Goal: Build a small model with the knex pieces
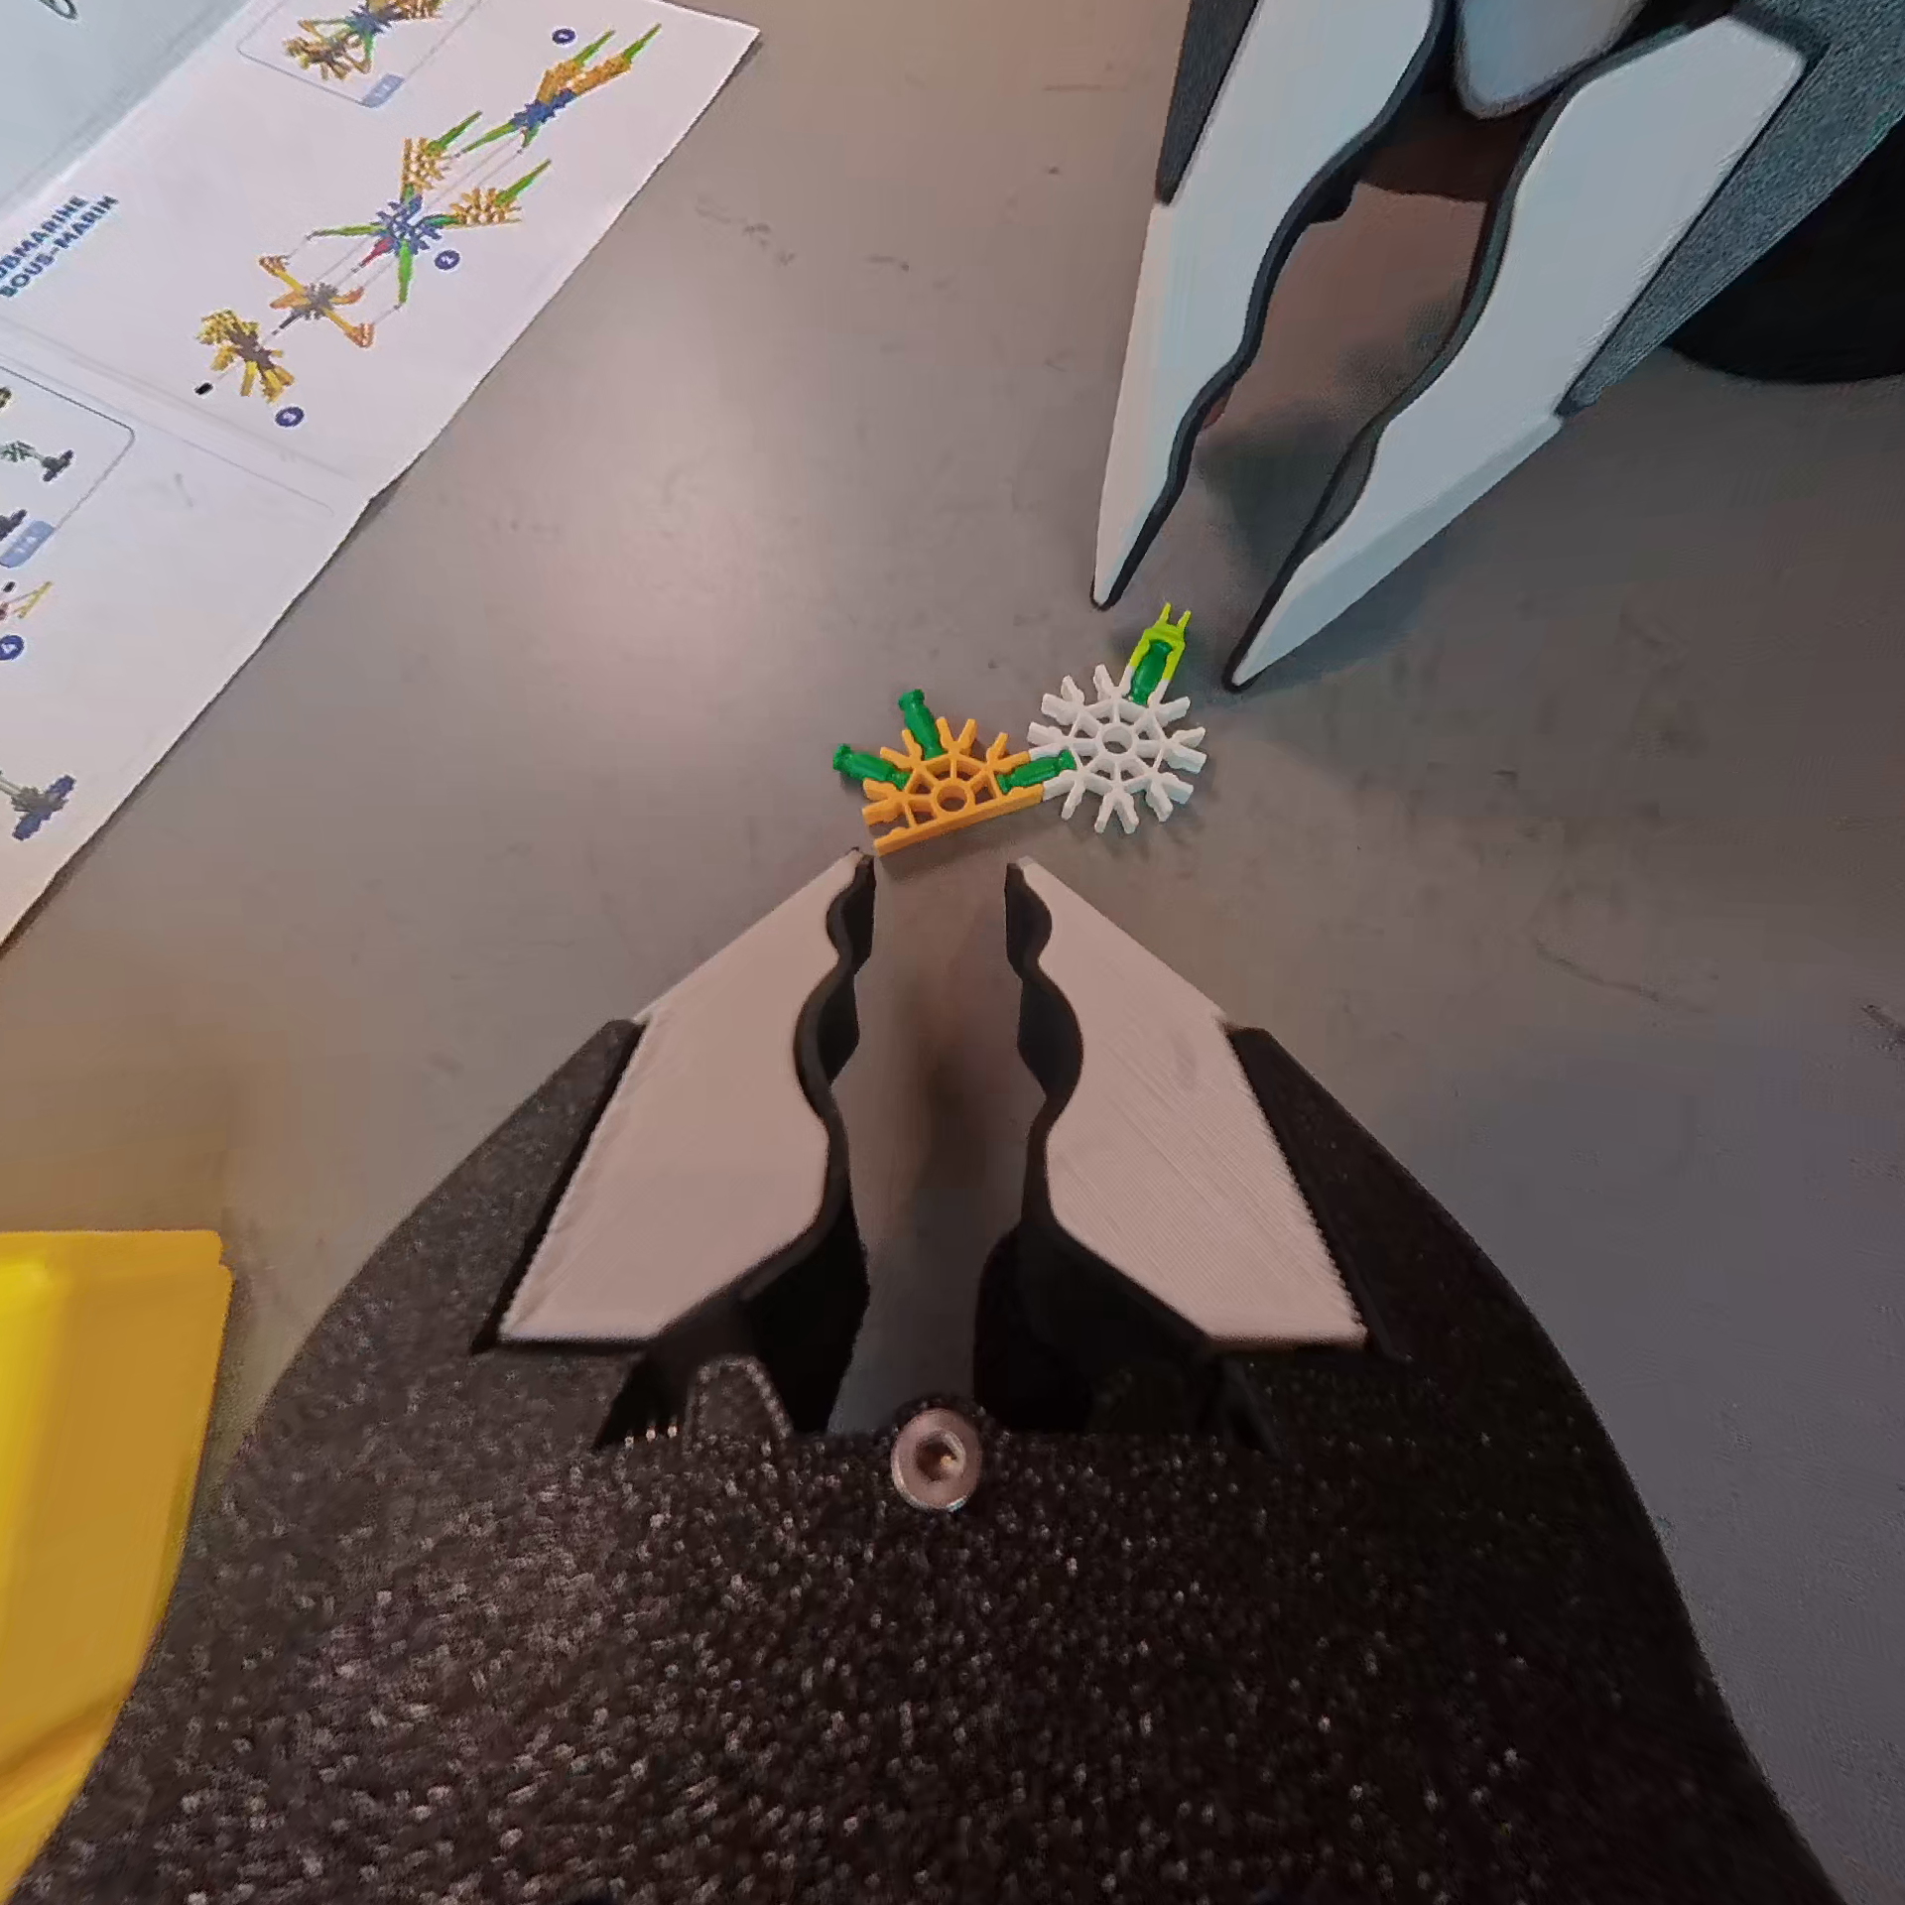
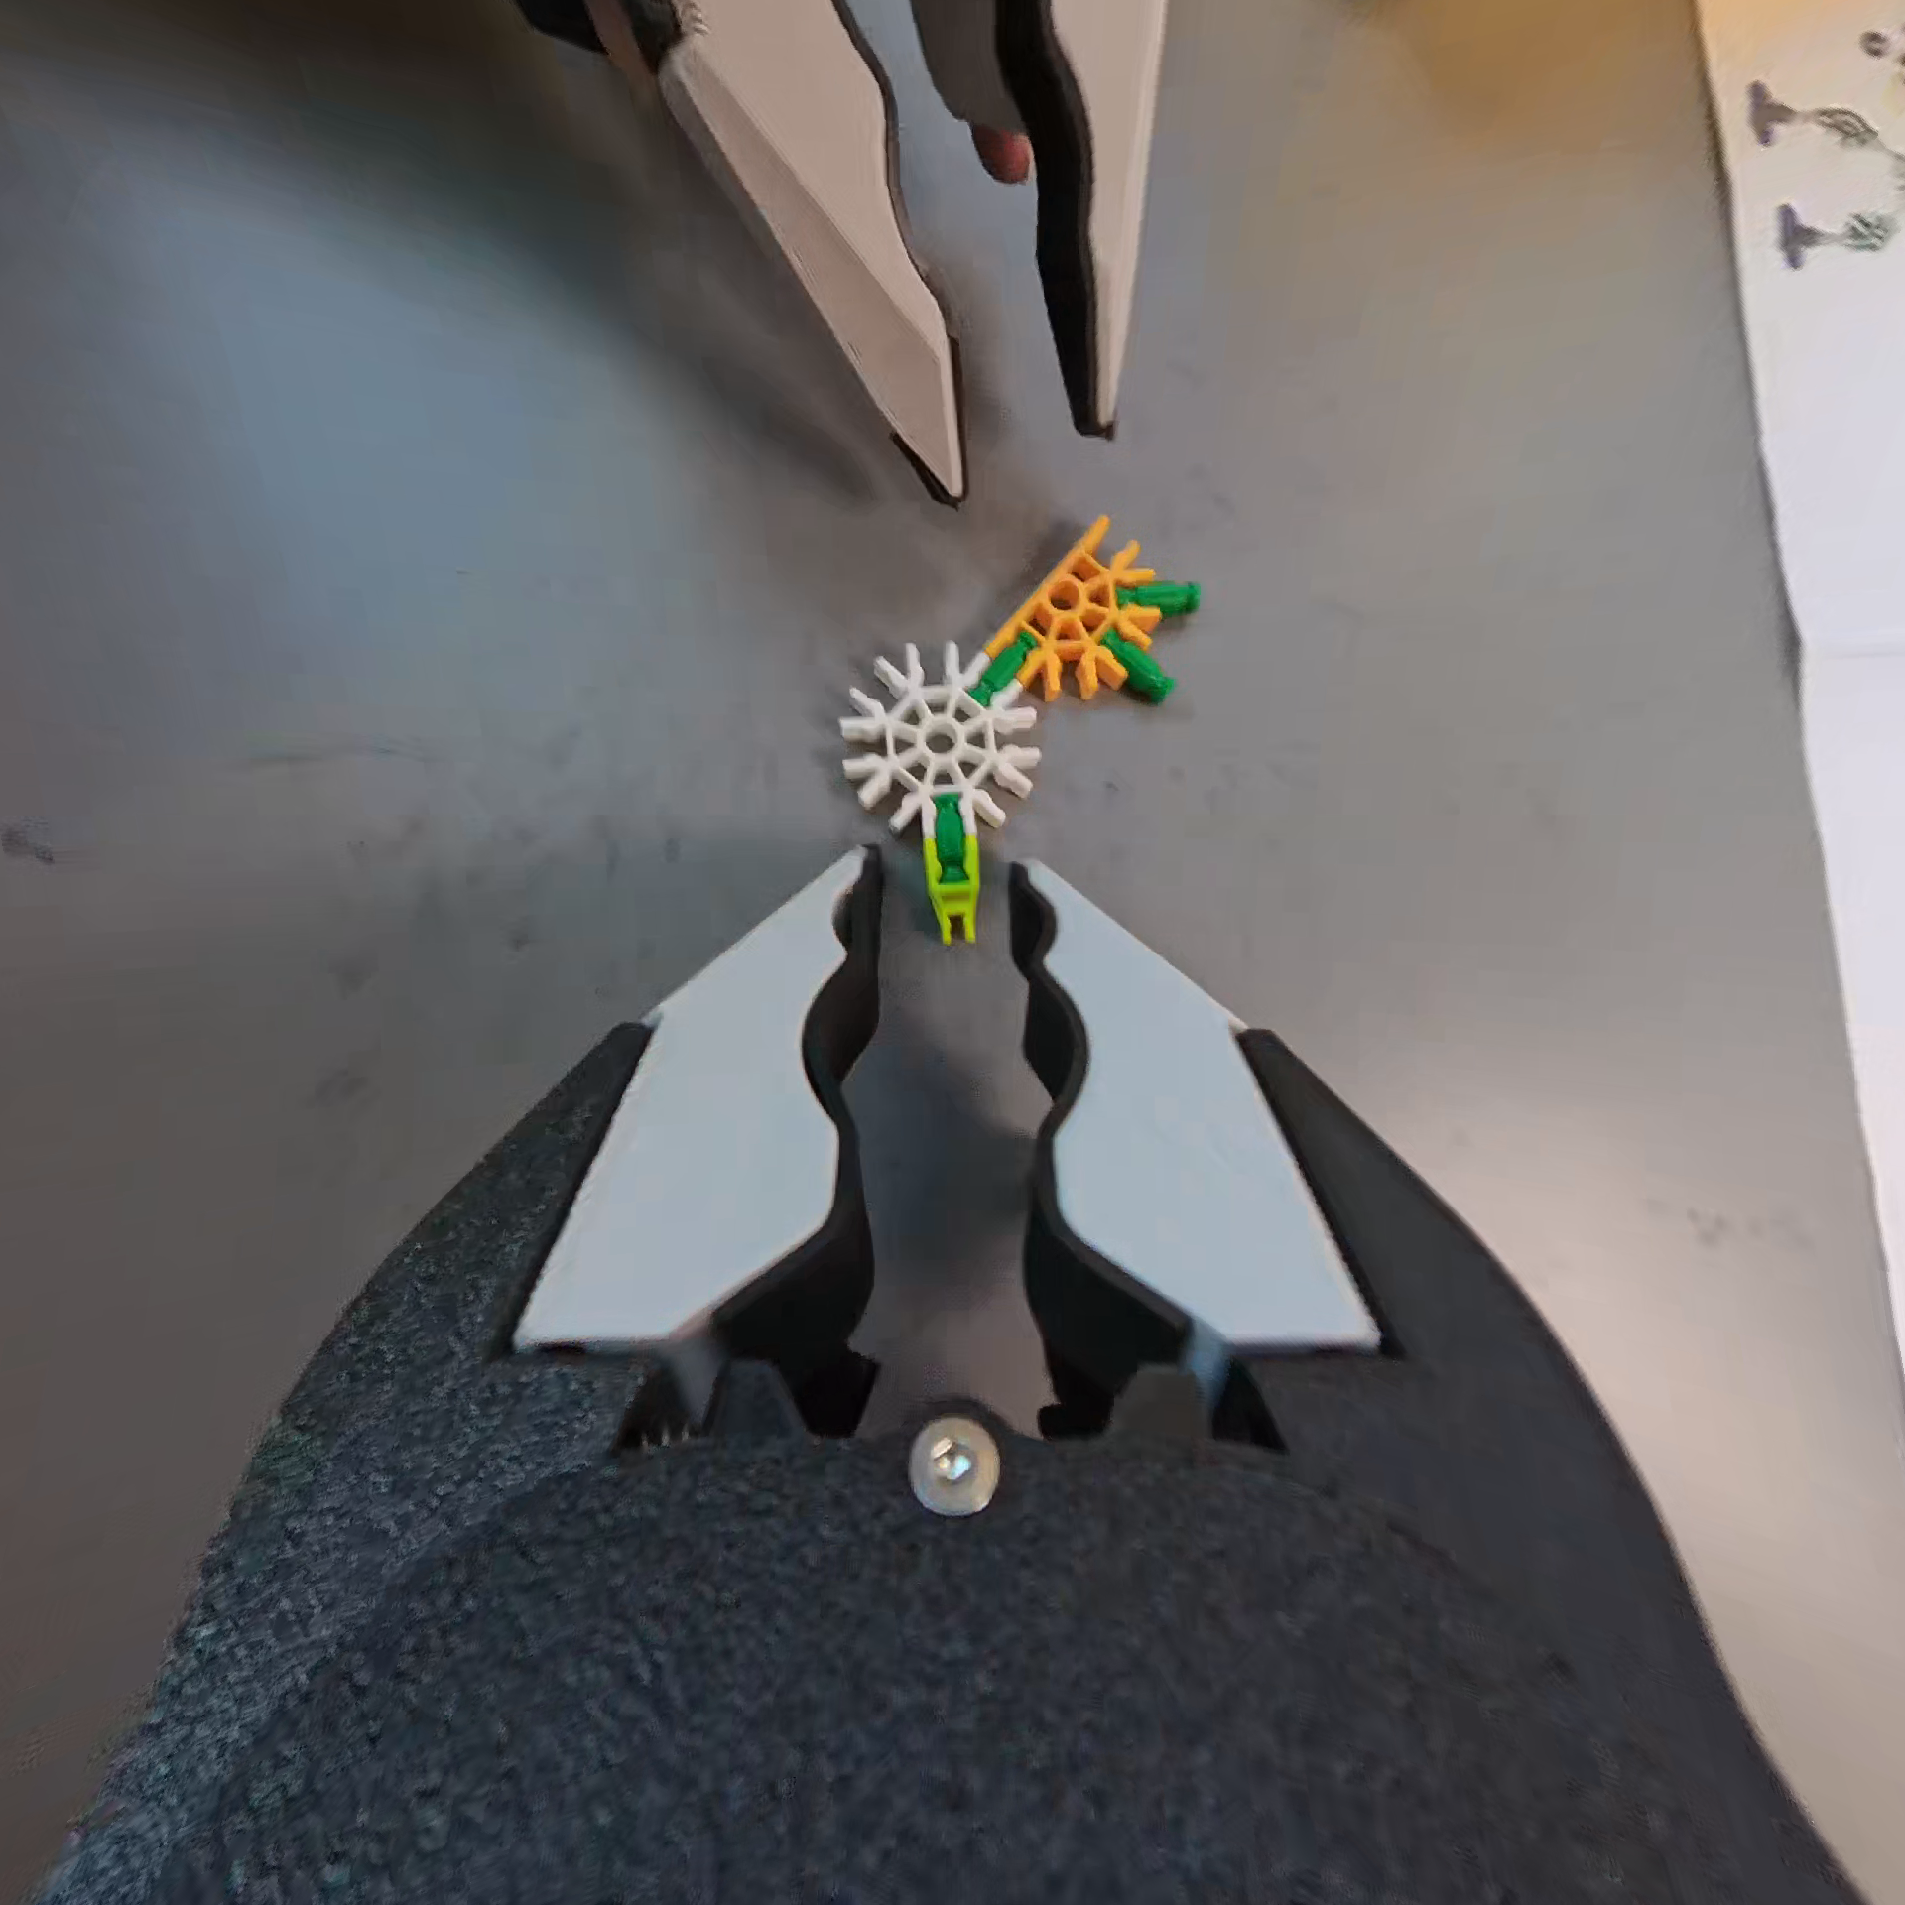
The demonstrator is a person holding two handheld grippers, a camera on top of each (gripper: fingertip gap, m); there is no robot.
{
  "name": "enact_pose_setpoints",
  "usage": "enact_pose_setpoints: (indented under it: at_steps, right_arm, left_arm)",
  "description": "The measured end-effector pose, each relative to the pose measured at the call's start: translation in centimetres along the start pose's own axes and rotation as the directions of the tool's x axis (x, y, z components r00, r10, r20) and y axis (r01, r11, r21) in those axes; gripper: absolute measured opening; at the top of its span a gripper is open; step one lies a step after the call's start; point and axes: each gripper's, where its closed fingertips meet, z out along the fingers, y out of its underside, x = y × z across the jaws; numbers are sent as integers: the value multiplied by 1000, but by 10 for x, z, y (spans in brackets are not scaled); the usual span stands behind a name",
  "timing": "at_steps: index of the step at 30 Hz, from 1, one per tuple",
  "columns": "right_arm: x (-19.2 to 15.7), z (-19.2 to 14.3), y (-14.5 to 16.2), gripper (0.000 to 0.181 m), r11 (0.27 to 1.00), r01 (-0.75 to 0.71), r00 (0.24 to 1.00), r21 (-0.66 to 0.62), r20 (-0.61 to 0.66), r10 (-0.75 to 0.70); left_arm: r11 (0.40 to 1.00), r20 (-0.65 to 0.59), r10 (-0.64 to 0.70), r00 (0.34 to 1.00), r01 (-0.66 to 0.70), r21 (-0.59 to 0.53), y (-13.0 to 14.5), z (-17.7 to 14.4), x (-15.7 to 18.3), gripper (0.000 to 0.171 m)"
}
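Your right claw [image 2: 943, 861], jaws parted and empty, straddles the lime clip [image 2: 954, 892] tipping the connector assembly [image 2: 1015, 680] flat on the counter [image 2: 412, 619]. Your left claw [image 1: 938, 871], equally parted, faces the orange connector [image 1: 943, 794].

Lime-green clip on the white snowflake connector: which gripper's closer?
Right. The right gripper is open with the lime-green clip lying between its fingertips. The left gripper is open beyond the orange connector, farther away.
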Motion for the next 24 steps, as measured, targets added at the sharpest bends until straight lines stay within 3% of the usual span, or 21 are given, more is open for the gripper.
enact_pose_setpoints:
  at_steps: [1,3,5,7,9,12,16,18,21,24]
  right_arm:
    - [-4,1,-7,8,1000,-9,999,29,46,7]
    - [-3,2,-9,8,999,43,997,26,58,-44]
    - [-10,-7,-21,8,980,159,985,115,42,-165]
    - [-12,-21,-38,8,952,204,979,230,-30,-202]
    - [-12,-38,-50,8,908,301,952,292,-151,-268]
    - [-15,-60,-64,0,844,416,898,338,-299,-323]
    - [-23,-67,-68,0,832,418,899,366,-299,-320]
    - [-15,-58,-53,0,885,342,929,317,-258,-267]
    - [-16,-50,-32,9,949,177,980,260,-137,-146]
    - [-19,-43,-21,20,969,153,984,196,-125,-130]
  left_arm:
    - [1000,-10,-17,1000,17,2,3,-1,0,25]
    - [998,-32,-58,998,59,14,6,-3,0,25]
    - [993,-75,-111,991,113,29,6,-5,2,25]
    - [975,-193,-199,961,214,59,-2,-9,12,30]
    - [928,-343,-316,885,364,83,-14,-15,21,44]
    - [852,-499,-405,766,515,99,-28,-23,28,48]
    - [780,-614,-474,632,625,41,-39,-19,40,50]
    - [793,-583,-489,649,609,13,-37,-10,42,51]
    - [830,-506,-456,732,555,55,-36,-8,36,48]
    - [887,-410,-398,821,458,57,-26,-7,30,41]
